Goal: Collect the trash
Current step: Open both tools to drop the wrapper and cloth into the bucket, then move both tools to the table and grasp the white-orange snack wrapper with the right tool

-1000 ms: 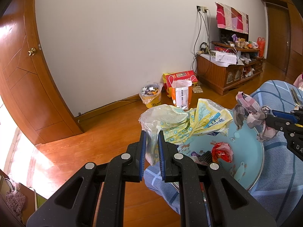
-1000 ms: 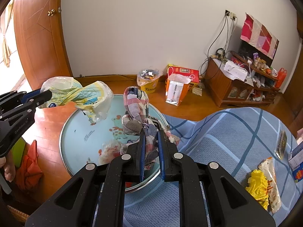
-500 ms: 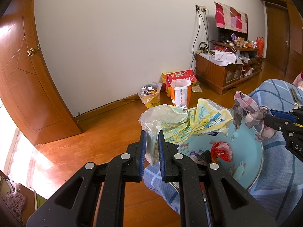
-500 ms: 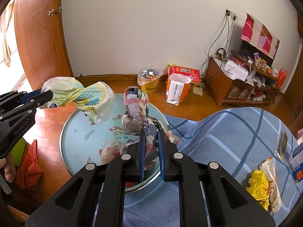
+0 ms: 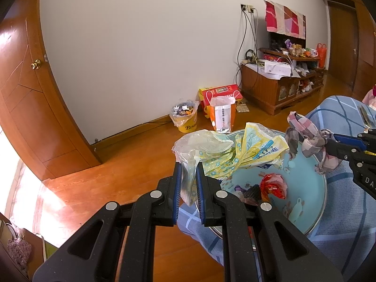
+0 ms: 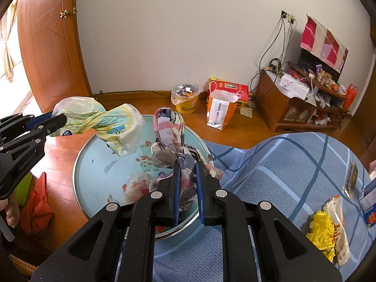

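Reading labels first: the yellow bucket (image 6: 186,108) by the wall says "BUNDA…", the rest cut off by its trash liner. Left hand-held gripper (image 6: 63,117) body reads "GenRobot.AI" in the right wrist view; the right hand-held gripper (image 5: 329,141) shows only "DA" in the left wrist view. Small print sits on the basin (image 6: 94,164) floor, and the white-and-orange paper bag (image 6: 219,112) and red box (image 6: 231,87) carry print too, all too small for me to read.

Left hand-held gripper is clamped on a crumpled plastic bag (image 5: 225,150): translucent at the neck, with yellow and pale-blue print and some blue lettering I can't make out. It hangs in the air over the far-left rim of the basin, not touching it.

Right hand-held gripper is clamped on a plaid cloth (image 6: 171,141), pink, grey and blue checks, knotted and bunched. It stands up from between the pads, over the near-right part of the basin.

Basin is round, light blue inside, with cartoon animal prints and a metal rim; it sits on a blue checked bedspread (image 6: 282,171). Inside lie a red wrapper (image 5: 273,185) and a dark scrap beside it.

More trash is on the bedspread at right: a yellow crumpled wrapper (image 6: 322,232) touching a long snack packet (image 6: 338,223).
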`<state>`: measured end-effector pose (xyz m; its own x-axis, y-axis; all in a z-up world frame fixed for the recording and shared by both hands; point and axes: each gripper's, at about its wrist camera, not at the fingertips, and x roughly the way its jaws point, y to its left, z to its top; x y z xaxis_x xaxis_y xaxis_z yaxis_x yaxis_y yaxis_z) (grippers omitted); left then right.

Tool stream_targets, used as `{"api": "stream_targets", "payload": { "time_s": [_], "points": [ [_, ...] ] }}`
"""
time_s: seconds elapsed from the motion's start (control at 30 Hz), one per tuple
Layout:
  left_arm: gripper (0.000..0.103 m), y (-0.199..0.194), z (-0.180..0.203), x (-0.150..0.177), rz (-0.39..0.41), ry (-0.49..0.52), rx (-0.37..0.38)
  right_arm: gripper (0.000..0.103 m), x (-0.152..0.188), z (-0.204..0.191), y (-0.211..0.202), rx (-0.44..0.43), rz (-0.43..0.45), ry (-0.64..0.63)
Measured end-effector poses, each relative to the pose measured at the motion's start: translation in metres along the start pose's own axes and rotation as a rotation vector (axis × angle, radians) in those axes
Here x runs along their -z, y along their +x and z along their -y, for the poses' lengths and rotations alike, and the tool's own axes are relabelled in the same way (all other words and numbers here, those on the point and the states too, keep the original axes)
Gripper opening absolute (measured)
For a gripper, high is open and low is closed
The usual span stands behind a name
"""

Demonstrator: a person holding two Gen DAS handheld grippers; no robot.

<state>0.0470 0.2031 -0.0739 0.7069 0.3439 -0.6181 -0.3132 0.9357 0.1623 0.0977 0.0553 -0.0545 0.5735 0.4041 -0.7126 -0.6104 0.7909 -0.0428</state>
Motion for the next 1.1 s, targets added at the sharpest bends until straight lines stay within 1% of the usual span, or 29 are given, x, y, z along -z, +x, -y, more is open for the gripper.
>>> {"api": "stream_targets", "payload": {
  "time_s": [0.1,0.17,0.2,0.23,0.37,0.43,0.63,0.9,0.97,1.03,1.1],
  "points": [
    [0.014,-0.001,0.002,0.000,0.002,0.001,0.015,0.015,0.000,0.000,0.001,-0.006,-0.003,0.000],
    [0.018,-0.001,0.004,0.001,0.001,0.003,0.034,0.021,0.001,-0.001,0.002,-0.010,-0.007,-0.002],
    [0.032,0.000,0.004,0.001,-0.002,0.001,0.037,0.032,0.001,0.000,0.003,-0.018,-0.004,0.001],
    [0.046,0.000,0.006,0.002,-0.004,-0.002,0.045,0.038,0.002,0.001,0.003,-0.022,0.000,0.007],
    [0.046,0.000,0.012,0.004,-0.011,0.015,0.063,0.038,0.005,0.002,0.005,-0.022,-0.007,0.007],
    [0.048,0.001,0.015,0.006,-0.015,0.019,0.066,0.039,0.007,0.005,0.005,-0.020,-0.007,0.015],
    [0.052,0.003,0.020,0.008,-0.022,0.035,0.061,0.043,0.008,0.008,0.004,-0.018,-0.009,0.025],
    [0.056,0.004,0.020,0.008,-0.020,0.032,0.058,0.044,0.008,0.008,0.002,-0.022,-0.006,0.023],
    [0.060,0.004,0.019,0.008,-0.020,0.031,0.056,0.044,0.009,0.008,0.000,-0.021,-0.004,0.025],
    [0.071,0.004,0.019,0.008,-0.018,0.031,0.049,0.045,0.010,0.009,0.000,-0.019,-0.003,0.026],
    [0.072,0.004,0.019,0.009,-0.016,0.032,0.049,0.048,0.011,0.011,-0.002,-0.015,-0.002,0.031]
  ]
}}
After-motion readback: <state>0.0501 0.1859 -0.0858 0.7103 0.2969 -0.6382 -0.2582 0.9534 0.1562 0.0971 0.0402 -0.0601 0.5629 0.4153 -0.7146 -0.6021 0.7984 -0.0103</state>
